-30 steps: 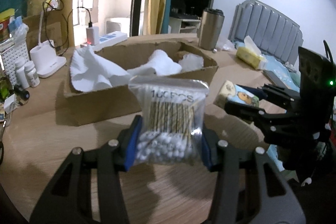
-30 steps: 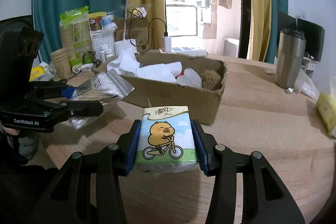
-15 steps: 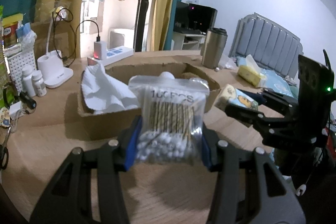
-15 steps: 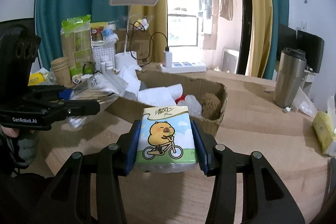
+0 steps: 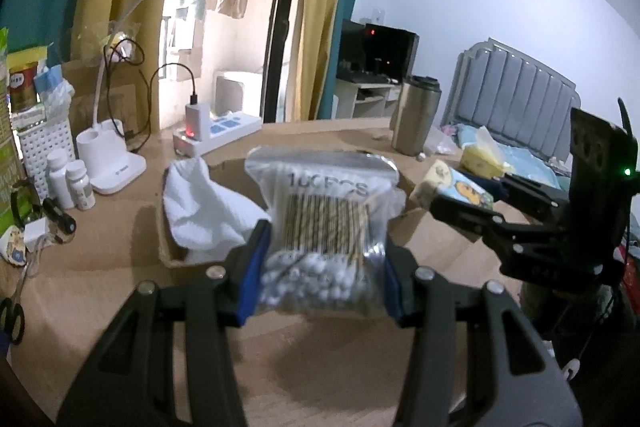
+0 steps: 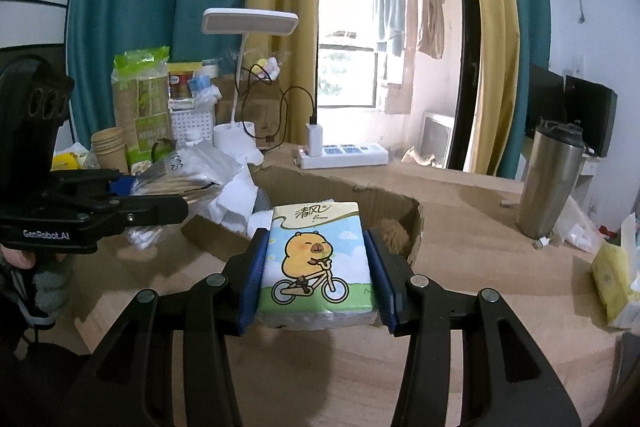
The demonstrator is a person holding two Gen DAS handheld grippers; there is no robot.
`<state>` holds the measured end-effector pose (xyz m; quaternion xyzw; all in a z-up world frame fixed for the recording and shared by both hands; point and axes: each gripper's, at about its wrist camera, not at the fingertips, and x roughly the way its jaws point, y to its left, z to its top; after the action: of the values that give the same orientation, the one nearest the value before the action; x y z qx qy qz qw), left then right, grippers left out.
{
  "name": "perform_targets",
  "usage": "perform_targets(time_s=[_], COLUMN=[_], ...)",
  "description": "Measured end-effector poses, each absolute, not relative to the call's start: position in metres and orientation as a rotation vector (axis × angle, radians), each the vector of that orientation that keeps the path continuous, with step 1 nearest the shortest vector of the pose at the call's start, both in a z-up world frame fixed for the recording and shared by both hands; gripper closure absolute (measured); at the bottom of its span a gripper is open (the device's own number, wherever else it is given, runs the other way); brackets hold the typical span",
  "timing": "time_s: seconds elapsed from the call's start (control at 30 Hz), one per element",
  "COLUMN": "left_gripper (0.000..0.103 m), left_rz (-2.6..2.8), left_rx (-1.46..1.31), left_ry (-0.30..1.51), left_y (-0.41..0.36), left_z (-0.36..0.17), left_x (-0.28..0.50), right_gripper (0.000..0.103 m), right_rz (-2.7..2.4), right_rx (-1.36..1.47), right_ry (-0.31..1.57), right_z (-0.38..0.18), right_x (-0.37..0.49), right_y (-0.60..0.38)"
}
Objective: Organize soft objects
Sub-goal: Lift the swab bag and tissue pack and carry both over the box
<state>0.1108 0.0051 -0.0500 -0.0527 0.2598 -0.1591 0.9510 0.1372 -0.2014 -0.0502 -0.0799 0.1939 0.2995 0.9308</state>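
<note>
My left gripper [image 5: 322, 269] is shut on a clear zip bag of cotton swabs [image 5: 326, 227] and holds it above the table in front of the cardboard box [image 5: 176, 247]. My right gripper [image 6: 316, 267] is shut on a tissue pack with a cartoon capybara [image 6: 316, 259], also raised before the box [image 6: 414, 223]. The box holds a white cloth [image 5: 204, 207] and a brown fluffy thing [image 6: 394, 233]. Each gripper shows in the other's view: the right gripper [image 5: 464, 193] at right, the left gripper [image 6: 160, 195] at left.
On the wooden table [image 6: 460, 367] stand a steel tumbler [image 6: 550, 179], a white desk lamp [image 5: 116, 163], a power strip [image 6: 344, 155], pill bottles [image 5: 74, 181], paper cups [image 6: 108, 149] and a yellow tissue pack [image 6: 612, 275]. A bed [image 5: 516, 107] lies beyond the table.
Both grippers have risen and drawn back from the box, each keeping its load; the box now looks lower and farther, and more of the room shows.
</note>
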Motion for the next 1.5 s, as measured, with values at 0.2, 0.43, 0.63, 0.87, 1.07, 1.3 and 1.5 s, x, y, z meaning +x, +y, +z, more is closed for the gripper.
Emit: perform_targets(time_s=[0.2, 0.43, 0.63, 0.87, 1.07, 1.3, 1.5], left_gripper=[0.052, 0.052, 0.052, 0.052, 0.052, 0.052, 0.052], left_rz=[-0.307, -0.293, -0.280, -0.258, -0.242, -0.225, -0.209], left_rx=[-0.111, -0.109, -0.113, -0.124, -0.129, -0.139, -0.143], left_ry=[0.513, 0.513, 0.515, 0.524, 0.537, 0.559, 0.592], left_y=[0.006, 0.004, 0.004, 0.005, 0.005, 0.004, 0.001], left_z=[-0.046, -0.047, -0.049, -0.052, -0.056, -0.060, -0.067], left_x=[0.120, 0.130, 0.143, 0.159, 0.172, 0.186, 0.198], right_gripper=[0.053, 0.053, 0.053, 0.053, 0.053, 0.053, 0.053], right_rz=[0.615, 0.617, 0.621, 0.627, 0.636, 0.640, 0.628], right_rx=[-0.162, -0.158, -0.154, -0.148, -0.144, -0.134, -0.124], right_ry=[0.387, 0.383, 0.377, 0.376, 0.384, 0.397, 0.413], right_z=[-0.048, -0.047, -0.045, -0.044, -0.044, -0.047, -0.049], right_x=[0.146, 0.157, 0.169, 0.183, 0.197, 0.212, 0.221], right_y=[-0.200, -0.198, -0.195, -0.193, -0.188, -0.186, -0.185])
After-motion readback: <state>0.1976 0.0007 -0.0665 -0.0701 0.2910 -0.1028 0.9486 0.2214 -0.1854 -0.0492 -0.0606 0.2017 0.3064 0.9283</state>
